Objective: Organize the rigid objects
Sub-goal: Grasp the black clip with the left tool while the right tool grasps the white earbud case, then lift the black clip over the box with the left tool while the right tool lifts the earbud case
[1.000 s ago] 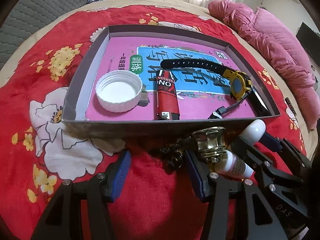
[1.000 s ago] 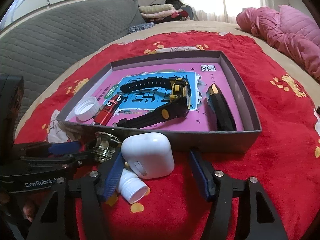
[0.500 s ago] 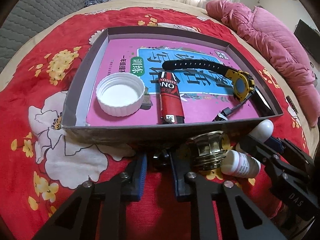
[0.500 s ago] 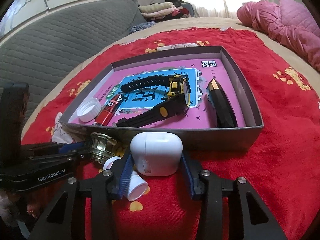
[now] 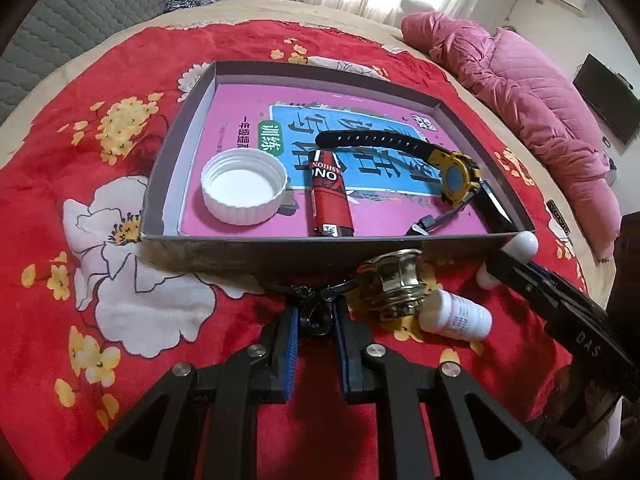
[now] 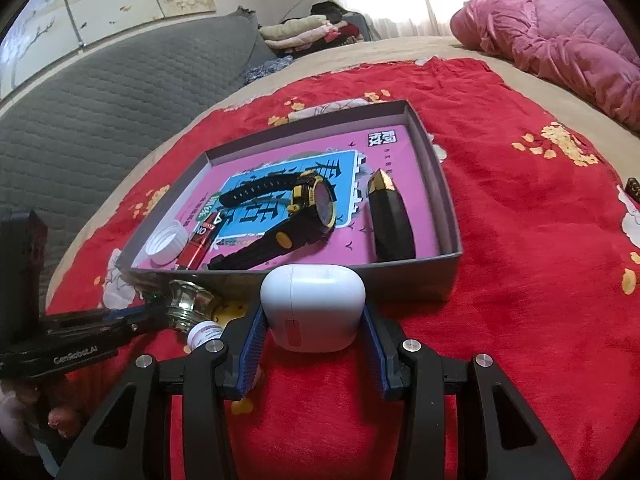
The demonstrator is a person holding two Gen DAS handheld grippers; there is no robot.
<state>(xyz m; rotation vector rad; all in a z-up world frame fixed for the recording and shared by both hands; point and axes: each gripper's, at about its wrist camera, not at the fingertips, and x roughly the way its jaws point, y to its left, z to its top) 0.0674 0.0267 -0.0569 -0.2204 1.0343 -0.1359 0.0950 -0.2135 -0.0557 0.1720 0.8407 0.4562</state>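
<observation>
A grey box (image 5: 280,250) (image 6: 452,216) on the red blanket holds a white cap (image 5: 244,186), a red lighter (image 5: 330,200), a black-and-yellow watch (image 5: 456,174) (image 6: 312,204) and a black-and-gold lighter (image 6: 390,220). My left gripper (image 5: 314,318) is shut on the black clip of a keyring tied to a brass fitting (image 5: 396,284) in front of the box. My right gripper (image 6: 314,322) is shut on a white earbud case (image 6: 314,306) and holds it near the box's front wall. A small white bottle (image 5: 458,316) (image 6: 202,334) lies beside the fitting.
A pink quilted jacket (image 5: 520,92) lies at the far right. A grey quilted headboard (image 6: 100,108) and folded clothes (image 6: 308,32) stand behind the bed. The right gripper's arm (image 5: 568,312) crosses the left wrist view at right.
My left gripper has closed on the keyring clip. My right gripper has closed on the white earbud case and raised it off the blanket.
</observation>
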